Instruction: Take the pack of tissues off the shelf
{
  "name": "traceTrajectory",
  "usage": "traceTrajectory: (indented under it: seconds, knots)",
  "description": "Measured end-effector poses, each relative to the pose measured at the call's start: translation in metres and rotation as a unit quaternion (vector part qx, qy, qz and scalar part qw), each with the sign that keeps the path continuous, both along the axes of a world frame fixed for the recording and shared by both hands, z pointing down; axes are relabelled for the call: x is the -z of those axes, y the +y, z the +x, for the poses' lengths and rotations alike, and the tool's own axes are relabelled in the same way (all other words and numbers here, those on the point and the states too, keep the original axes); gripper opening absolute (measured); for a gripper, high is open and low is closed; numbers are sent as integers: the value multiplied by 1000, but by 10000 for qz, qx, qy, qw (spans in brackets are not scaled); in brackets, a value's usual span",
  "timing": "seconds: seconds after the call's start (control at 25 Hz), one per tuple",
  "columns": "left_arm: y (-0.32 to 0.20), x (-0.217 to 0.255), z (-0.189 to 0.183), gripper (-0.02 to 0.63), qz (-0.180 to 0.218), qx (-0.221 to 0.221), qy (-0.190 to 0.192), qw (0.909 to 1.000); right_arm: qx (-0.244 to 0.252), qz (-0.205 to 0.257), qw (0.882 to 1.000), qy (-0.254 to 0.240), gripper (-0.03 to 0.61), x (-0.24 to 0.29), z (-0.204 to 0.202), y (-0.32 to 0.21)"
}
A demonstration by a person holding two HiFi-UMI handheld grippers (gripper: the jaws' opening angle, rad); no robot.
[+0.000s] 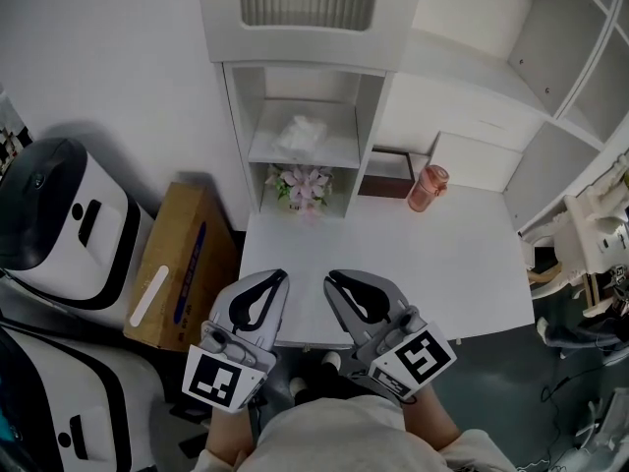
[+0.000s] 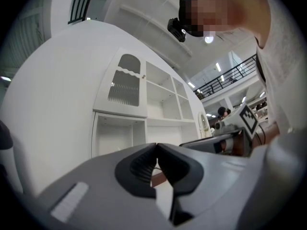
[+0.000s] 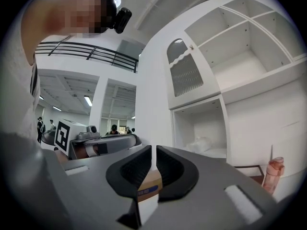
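The pack of tissues [image 1: 300,134], white and crinkled, lies on the upper shelf of the narrow white cabinet [image 1: 241,116] behind the desk; in the right gripper view the tissues [image 3: 201,144] lie in the open compartment ahead. Both grippers hover side by side over the near edge of the white desk [image 1: 442,254], well short of the shelf. My left gripper [image 1: 282,274] [image 2: 157,145] is shut, its tips touching, with nothing held. A narrow slit shows between the jaws of my right gripper [image 1: 330,276] [image 3: 154,147], and nothing is between them.
Pink flowers [image 1: 303,187] sit on the shelf below the tissues. A pink bottle [image 1: 428,187] [image 3: 274,172] and a brown box [image 1: 385,173] stand at the desk's back. A cardboard box [image 1: 182,264] and white-and-black machines [image 1: 59,224] stand left of the desk.
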State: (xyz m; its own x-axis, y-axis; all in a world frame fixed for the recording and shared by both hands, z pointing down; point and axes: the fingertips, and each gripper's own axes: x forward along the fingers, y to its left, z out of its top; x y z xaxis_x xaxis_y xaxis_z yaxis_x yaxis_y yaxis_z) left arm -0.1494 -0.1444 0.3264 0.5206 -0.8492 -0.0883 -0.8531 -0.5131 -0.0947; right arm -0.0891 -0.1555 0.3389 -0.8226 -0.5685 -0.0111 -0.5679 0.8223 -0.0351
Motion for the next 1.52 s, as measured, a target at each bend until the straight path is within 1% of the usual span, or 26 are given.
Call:
traceTrajectory:
  seconds: [0.24, 0.56, 0.84, 1.08, 1.36, 1.52]
  knots:
    - [-27, 4, 5, 3, -7, 114, -46, 9999, 99, 22, 9999, -51, 25, 4, 6, -30]
    - [-59, 4, 22, 2, 45, 144, -166, 9997, 136, 23, 9998, -113, 26, 0, 20, -65]
    - [-73, -4, 26, 3, -63, 278, -196, 9994, 238, -87, 9996, -128, 32, -9, 22, -85]
    - [-89, -5, 13, 2, -125, 290, -197, 9993, 200, -155, 9996, -123, 43, -12, 10, -106]
    - [-108, -4, -9, 2, -181, 43, -245, 9995, -132, -286, 9994, -120, 58, -14, -9, -132]
    - [-119, -3, -22, 2, -166, -132, -255, 9995, -325, -278, 9991, -65, 66, -14, -20, -145]
